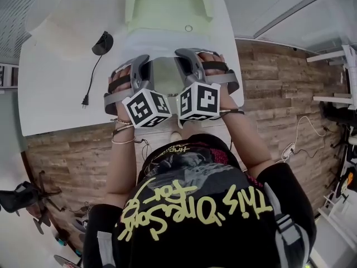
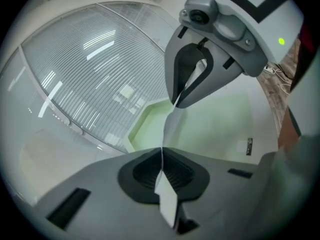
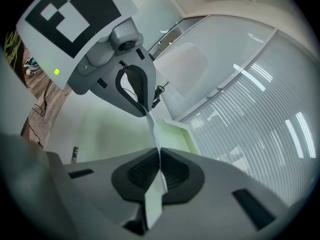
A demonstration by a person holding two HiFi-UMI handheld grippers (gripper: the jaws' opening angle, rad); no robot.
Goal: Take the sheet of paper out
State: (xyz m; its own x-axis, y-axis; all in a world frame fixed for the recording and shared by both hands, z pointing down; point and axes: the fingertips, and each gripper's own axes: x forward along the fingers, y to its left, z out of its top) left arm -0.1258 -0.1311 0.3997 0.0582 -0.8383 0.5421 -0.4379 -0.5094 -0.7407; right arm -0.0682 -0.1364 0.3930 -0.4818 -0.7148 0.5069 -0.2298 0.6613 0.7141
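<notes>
A white sheet of paper [image 1: 167,42] hangs between my two grippers over the white table [image 1: 56,102], just in front of a pale green folder [image 1: 167,7]. My left gripper [image 1: 140,65] is shut on the sheet's left edge. In the left gripper view the paper [image 2: 169,128] runs from the closed jaws [image 2: 161,156] up to the other gripper [image 2: 177,103]. My right gripper [image 1: 188,59] is shut on the right edge. In the right gripper view the sheet [image 3: 154,130] is pinched edge-on in the jaws [image 3: 160,160] and reaches the left gripper [image 3: 145,111].
A black cable with a plug [image 1: 89,82] and a small black round object [image 1: 102,42] lie on the table to the left. The table's near edge meets wood flooring [image 1: 279,94]. A glass wall with blinds [image 2: 90,69] stands behind the table.
</notes>
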